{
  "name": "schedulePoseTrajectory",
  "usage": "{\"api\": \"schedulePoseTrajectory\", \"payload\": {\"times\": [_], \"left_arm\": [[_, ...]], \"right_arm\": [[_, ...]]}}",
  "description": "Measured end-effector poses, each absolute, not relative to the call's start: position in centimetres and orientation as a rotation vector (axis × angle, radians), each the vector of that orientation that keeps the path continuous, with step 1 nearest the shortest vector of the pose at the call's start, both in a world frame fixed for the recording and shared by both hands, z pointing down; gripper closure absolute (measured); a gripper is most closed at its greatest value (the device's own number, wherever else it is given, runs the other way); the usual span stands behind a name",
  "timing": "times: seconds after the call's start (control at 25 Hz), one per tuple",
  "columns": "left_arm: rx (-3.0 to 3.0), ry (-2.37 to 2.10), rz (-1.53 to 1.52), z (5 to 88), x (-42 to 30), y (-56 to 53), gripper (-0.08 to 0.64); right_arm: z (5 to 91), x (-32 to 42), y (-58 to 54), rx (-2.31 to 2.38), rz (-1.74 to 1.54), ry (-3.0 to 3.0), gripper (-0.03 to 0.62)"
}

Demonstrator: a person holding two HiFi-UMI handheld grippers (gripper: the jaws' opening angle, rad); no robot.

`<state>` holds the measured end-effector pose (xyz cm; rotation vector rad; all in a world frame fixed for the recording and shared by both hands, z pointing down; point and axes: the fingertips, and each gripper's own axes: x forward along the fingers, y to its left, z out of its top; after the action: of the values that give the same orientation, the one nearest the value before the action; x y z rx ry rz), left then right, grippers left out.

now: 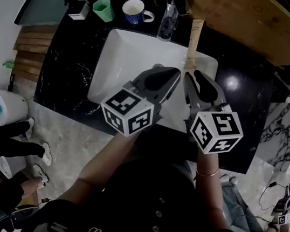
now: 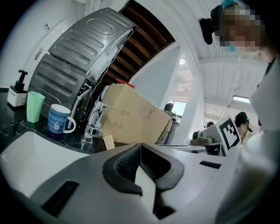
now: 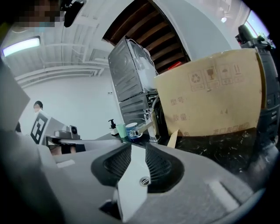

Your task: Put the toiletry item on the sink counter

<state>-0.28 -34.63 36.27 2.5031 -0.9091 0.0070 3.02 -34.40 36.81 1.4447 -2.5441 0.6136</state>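
Over basin [image 1: 132,56]: left gripper [image 1: 178,72] jaws being held tip-to-tip, right gripper [image 1: 194,73] jaws spread, both empty. Toiletry item [image 1: 78,9], prob. pump bottle, being seen far left on counter [image 1: 65,70]; placing judged done.

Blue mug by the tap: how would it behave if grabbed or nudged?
The blue mug looks like glazed ceramic: probably rigid, heavy for its size, and breakable against the black counter. Its glossy wall may be slippery. Standing upright on a wide base, it would likely slide rather than tip.
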Motion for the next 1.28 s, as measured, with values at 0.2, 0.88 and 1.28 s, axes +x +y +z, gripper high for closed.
{"api": "schedulePoseTrajectory", "payload": {"times": [0.2,0.88,1.28], "left_arm": [[2.53,-0.896,0.024,35.9,-0.5,-32.9,0.545],[2.562,-0.844,0.066,35.6,-0.1,-30.6,0.545],[2.557,-0.849,0.062,35.8,-0.3,-30.8,0.545]], "right_arm": [[35.4,2.8,-32.4,1.443,0.555,-2.572,0.548],[34.3,1.8,-29.7,1.329,0.525,-2.644,0.588],[35.9,2.1,-29.5,1.292,0.526,-2.588,0.589]]}}
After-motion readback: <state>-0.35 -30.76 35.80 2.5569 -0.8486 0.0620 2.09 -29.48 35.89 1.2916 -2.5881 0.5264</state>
